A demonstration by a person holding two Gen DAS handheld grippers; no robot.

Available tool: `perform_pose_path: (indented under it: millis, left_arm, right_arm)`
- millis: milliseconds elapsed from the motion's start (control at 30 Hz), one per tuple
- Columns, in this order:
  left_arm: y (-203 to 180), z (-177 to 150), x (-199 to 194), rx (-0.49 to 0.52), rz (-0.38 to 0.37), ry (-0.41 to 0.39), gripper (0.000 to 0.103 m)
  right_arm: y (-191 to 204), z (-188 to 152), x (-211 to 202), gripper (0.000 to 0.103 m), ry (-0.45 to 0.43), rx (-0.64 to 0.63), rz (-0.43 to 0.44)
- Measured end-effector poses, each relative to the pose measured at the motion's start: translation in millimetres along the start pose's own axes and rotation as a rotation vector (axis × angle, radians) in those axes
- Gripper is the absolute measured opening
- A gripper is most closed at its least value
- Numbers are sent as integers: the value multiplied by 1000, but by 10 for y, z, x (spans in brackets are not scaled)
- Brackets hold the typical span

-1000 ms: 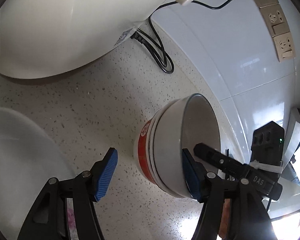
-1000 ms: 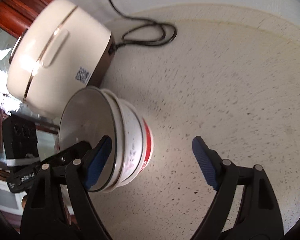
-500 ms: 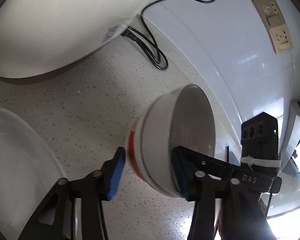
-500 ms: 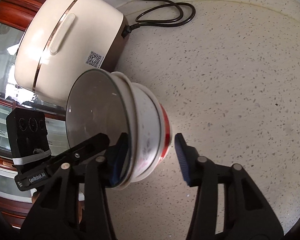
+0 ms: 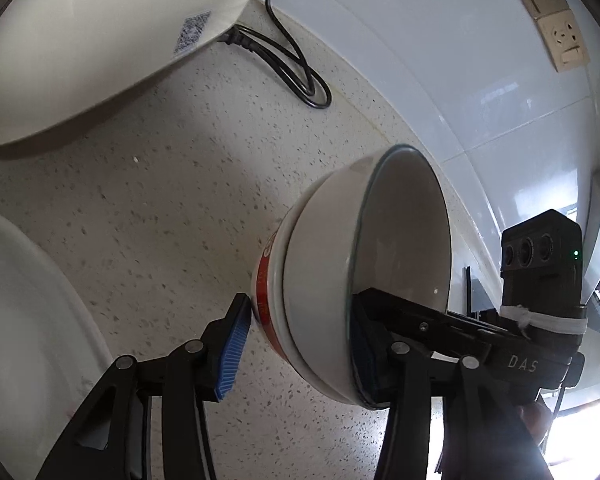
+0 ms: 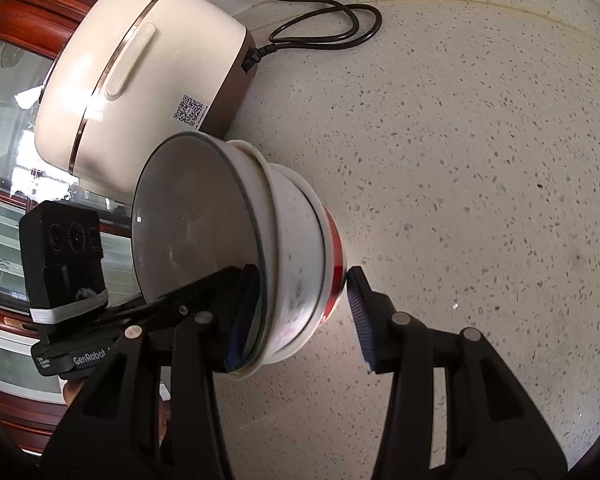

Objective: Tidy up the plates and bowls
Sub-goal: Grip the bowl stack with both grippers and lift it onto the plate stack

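Note:
A stack of nested bowls (image 5: 324,288), white ones with a dark-rimmed bowl innermost and a red-banded bowl (image 6: 334,256) outermost, is tipped on its side above the speckled counter (image 6: 480,160). My left gripper (image 5: 300,344) is shut on the stack: one blue pad presses the red base, the other sits inside the top bowl. From the opposite side, my right gripper (image 6: 300,316) is shut on the same stack in the same way.
A cream rice cooker (image 6: 140,72) stands behind the stack, its black cord (image 6: 328,28) coiled by the tiled wall. A large white plate (image 5: 20,320) lies at the left in the left wrist view. Wall sockets (image 5: 560,36) sit above the counter.
Both grippers closed from wide open onto the stack of bowls. The stack tipped further onto its side and rose a little from the counter.

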State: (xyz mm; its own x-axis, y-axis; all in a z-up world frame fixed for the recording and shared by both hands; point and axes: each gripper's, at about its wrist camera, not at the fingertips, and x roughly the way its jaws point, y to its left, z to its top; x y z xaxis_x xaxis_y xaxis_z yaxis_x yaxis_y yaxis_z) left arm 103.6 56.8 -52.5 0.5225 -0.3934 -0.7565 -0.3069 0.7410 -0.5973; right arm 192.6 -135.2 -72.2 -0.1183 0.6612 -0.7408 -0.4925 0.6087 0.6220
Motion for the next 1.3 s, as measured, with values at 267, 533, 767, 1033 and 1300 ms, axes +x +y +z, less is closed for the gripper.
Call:
perform_pose_path:
  millis: [267, 533, 767, 1033, 1300]
  left_arm:
    - [-127, -176, 6, 24, 18, -36, 48]
    - [-121, -293, -25, 9, 5, -49, 47]
    - [-114, -333, -49, 3, 0, -50, 46]
    - [-157, -358, -302, 16, -9, -92, 46]
    - [-19, -345, -712, -9, 0, -158, 46]
  right_arm:
    - [-69, -117, -48, 50, -26, 14, 22]
    - [-73, -228, -96, 50, -39, 18, 19]
    - [-54, -324, -146, 50, -43, 16, 16]
    - [170, -329, -271, 50, -58, -10, 19]
    - [642, -235, -216, 50, -39, -74, 34]
